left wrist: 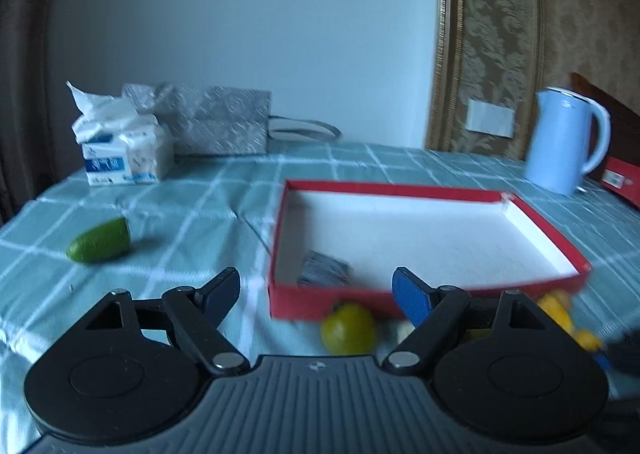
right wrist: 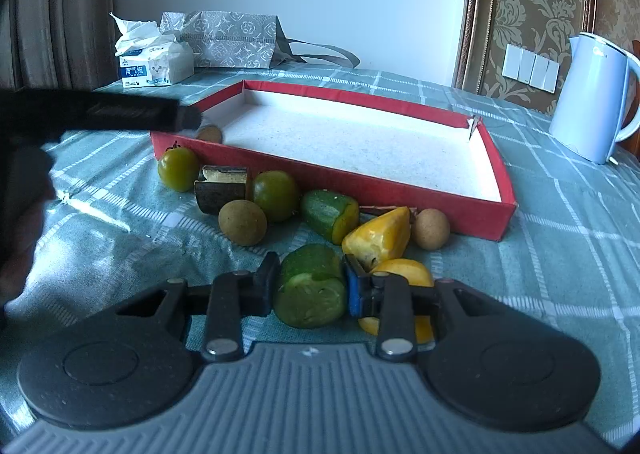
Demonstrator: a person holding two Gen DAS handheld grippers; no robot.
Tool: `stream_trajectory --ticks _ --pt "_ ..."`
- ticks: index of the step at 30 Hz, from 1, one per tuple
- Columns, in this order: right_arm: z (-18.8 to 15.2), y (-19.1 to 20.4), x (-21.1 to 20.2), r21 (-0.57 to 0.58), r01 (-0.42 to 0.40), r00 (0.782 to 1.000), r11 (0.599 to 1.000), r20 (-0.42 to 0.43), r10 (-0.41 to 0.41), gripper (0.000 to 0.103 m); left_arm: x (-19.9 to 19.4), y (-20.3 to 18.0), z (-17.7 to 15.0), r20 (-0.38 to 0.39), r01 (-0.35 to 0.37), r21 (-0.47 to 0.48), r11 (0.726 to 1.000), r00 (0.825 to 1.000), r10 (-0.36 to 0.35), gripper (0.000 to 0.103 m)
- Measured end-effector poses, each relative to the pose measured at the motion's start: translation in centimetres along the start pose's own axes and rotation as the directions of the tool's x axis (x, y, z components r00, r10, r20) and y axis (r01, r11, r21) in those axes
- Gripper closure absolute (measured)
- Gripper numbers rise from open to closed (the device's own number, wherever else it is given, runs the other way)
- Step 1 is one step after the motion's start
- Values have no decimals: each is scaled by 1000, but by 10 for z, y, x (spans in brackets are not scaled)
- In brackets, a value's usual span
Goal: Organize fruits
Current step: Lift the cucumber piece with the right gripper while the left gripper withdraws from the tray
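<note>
My right gripper (right wrist: 310, 286) clenched on one cut green cucumber chunk (right wrist: 312, 290), left gripper (left wrist: 316, 290) spread wide, one shallow red cardboard tray (right wrist: 400, 190), two round green tomatoes (right wrist: 178, 168), two brown longans (right wrist: 242, 223) loose on the cloth

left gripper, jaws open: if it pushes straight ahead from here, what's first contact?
Probably the near wall of the red tray, straight ahead of the left gripper. The green round fruit lies lower against that wall and might be brushed first; depth is unclear.

Low wrist views, shared red tray (left wrist: 400, 190)

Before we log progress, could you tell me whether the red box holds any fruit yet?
Nearly empty: red box holds one brown fruit.
</note>
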State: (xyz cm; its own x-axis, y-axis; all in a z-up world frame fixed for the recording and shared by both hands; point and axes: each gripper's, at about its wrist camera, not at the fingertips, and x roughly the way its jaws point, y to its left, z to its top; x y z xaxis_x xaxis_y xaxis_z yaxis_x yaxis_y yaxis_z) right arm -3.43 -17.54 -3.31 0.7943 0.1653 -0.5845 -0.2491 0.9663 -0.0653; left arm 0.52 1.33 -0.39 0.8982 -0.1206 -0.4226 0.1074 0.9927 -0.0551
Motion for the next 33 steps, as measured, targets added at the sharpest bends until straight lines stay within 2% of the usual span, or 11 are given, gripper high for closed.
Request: stream_trajectory --ticks 4,7,13,15,18,21,23,25,33 --pt "0 0 0 -5 3 1000 1000 0 -3 71 -11 -7 -16 -16 14 66 998 1000 -13 19" --pt "0 1 0 -10 7 1000 1000 0 -7 71 -10 2 -19 -66 102 16 995 993 -100 19" --pt "-1 4 -1 -29 21 1000 999 3 -21 71 0 8 -20 -118 51 -24 998 992 -53 19" --pt "0 5 -1 -33 24 1000 999 3 -24 71 1 11 -20 -123 56 -35 998 991 -60 19" --pt "0 4 -1 -29 20 1000 999 3 -20 71 8 10 -21 -175 38 -25 999 984 -42 18" --pt "0 4 -2 -26 18 1000 999 6 -18 72 9 8 -21 -183 40 -12 999 982 -42 15" --pt "0 4 -3 -28 20 1000 999 9 -19 72 11 4 -21 -197 49 13 999 979 -46 6" --pt "0 3 -4 -24 15 1000 1000 9 -15 72 12 -2 -22 -207 31 52 998 978 -20 6" --pt "13 -8 -18 5 15 999 1000 48 -15 72 14 -9 -23 -223 25 81 996 975 -7 2"
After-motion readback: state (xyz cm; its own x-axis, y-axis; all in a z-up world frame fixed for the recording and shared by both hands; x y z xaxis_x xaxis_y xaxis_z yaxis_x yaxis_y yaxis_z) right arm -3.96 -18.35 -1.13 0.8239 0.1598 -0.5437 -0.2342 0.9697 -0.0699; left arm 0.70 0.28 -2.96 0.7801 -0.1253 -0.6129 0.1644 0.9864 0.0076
